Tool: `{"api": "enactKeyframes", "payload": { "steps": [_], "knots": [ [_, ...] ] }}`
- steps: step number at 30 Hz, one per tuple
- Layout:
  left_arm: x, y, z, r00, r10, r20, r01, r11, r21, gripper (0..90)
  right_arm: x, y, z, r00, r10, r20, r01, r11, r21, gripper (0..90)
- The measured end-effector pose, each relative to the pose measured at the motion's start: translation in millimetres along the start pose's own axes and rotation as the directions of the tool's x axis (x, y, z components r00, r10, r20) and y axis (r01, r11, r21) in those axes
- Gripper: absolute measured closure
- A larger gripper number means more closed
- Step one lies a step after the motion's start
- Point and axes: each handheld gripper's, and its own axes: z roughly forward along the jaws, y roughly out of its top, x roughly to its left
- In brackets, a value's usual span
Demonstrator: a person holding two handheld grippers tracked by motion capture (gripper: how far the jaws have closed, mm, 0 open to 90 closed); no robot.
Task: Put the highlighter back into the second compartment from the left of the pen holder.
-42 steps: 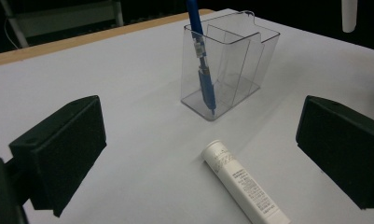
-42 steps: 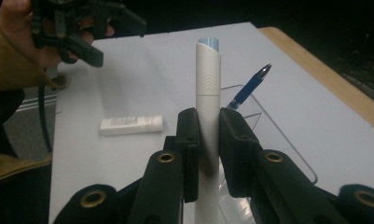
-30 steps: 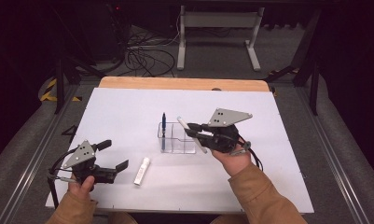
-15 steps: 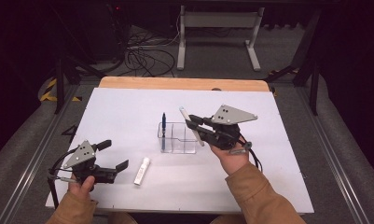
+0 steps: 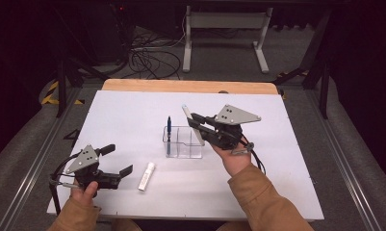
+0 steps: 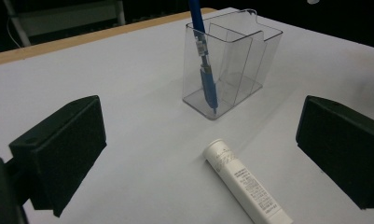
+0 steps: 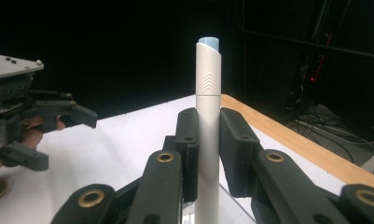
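Observation:
My right gripper [image 5: 196, 121] is shut on a white pen [image 5: 186, 115] with a pale blue end, held tilted above the right side of a clear two-part holder [image 5: 183, 143]. In the right gripper view the pads pinch the white pen [image 7: 208, 93] at its middle, and it stands nearly upright between the jaws of that gripper [image 7: 208, 140]. A blue pen [image 5: 169, 130] stands in the holder's left compartment. My left gripper [image 5: 117, 160] rests open at the front left. A white tube [image 6: 245, 184] lies flat on the table ahead of its jaws, untouched.
The white table top [image 5: 277, 183] has a wooden strip along its far edge [image 5: 190, 86]. Cables and a metal stand leg [image 5: 260, 53] lie on the dark floor beyond. In the left gripper view the holder [image 6: 236, 60] with the blue pen [image 6: 205, 70] stands just behind the tube.
The right gripper has swung the white pen more upright and lifted it slightly over the holder. The left gripper and the tube have stayed put.

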Motion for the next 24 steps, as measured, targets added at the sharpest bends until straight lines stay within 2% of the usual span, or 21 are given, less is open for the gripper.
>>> {"api": "enactKeyframes", "payload": {
  "steps": [7,15,24],
  "knots": [
    [0.2,-0.1,0.0,1.0,-0.001,-0.001,0.001,1.0,0.001,2.2,-3.9,-4.1,14.0,0.9995,0.029,-0.012,-0.029,0.999,-0.024,78.2],
    [0.6,-0.2,0.2,1.0,0.003,0.0,-0.003,1.0,0.002,2.2,-8.4,-11.4,30.3,0.9961,0.084,-0.027,-0.085,0.996,-0.04,78.1],
    [0.8,-0.5,-0.2,1.0,-0.004,0.001,0.004,1.0,0.003,2.2,-8.3,-19.4,47.2,0.9961,0.086,-0.021,-0.087,0.996,-0.023,78.0]
  ]
}}
